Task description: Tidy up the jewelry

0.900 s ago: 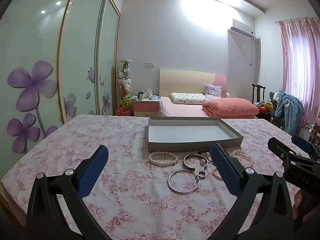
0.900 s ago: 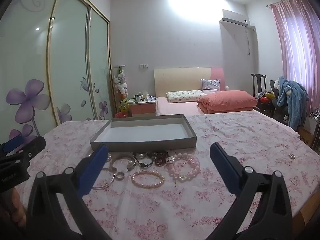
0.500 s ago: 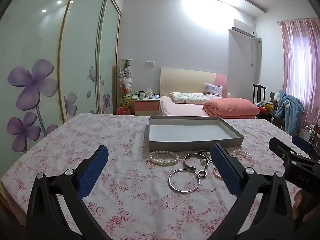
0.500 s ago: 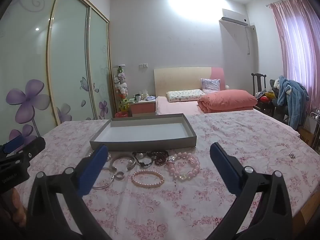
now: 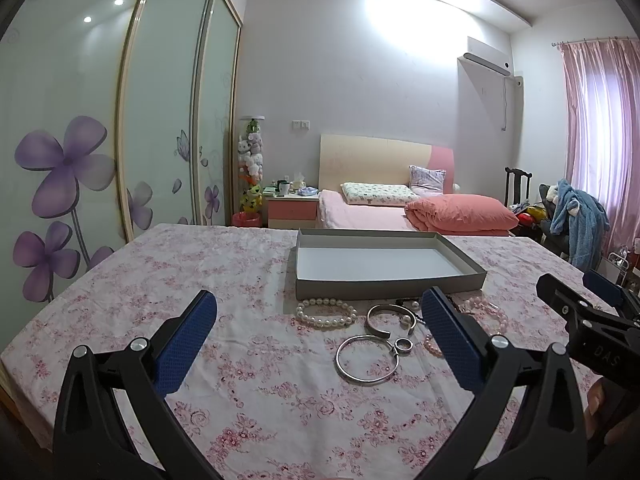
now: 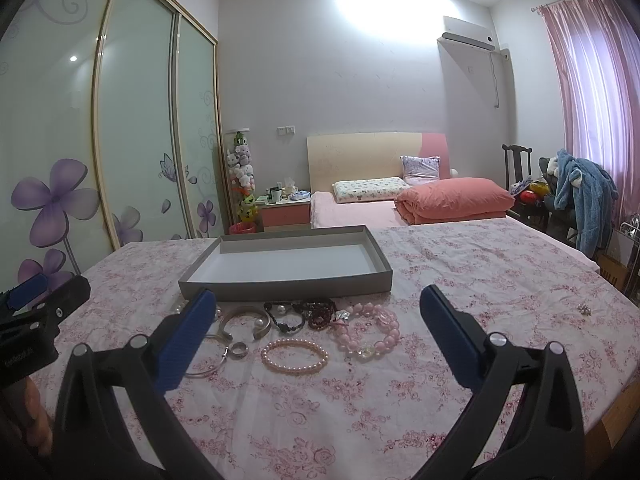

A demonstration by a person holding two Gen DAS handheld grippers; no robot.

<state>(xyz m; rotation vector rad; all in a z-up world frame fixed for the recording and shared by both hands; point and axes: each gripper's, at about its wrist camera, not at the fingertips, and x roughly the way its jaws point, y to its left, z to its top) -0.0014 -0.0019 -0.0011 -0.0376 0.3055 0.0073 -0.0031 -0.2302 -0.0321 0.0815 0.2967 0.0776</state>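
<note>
Both grippers were held above a table covered with a pink flowered cloth [image 5: 248, 364]. The left gripper [image 5: 320, 332] had its two blue fingers spread wide apart, with nothing between them. The right gripper [image 6: 316, 332] was also wide open and held nothing.

A flat grey tray [image 6: 288, 286] lay on the cloth, farther from the cameras than the jewelry, and its white inside held nothing. The jewelry lay in a row just in front of the near wall of the tray. At the left end there was a white pearl bracelet [image 5: 326, 312]. Beside it lay an open silver cuff [image 5: 386, 318] with a pearl at one end. Nearer to the cameras lay a large thin silver bangle [image 5: 366, 360], and a small ring [image 5: 403, 346] touched its rim. Next in the row came dark bead bracelets [image 6: 304, 312], then a bracelet of big pink beads [image 6: 368, 330]. A small pink pearl bracelet [image 6: 294, 356] lay in front of them. A tiny shiny piece [image 6: 585, 309] lay well apart, near the right edge of the table.
</note>
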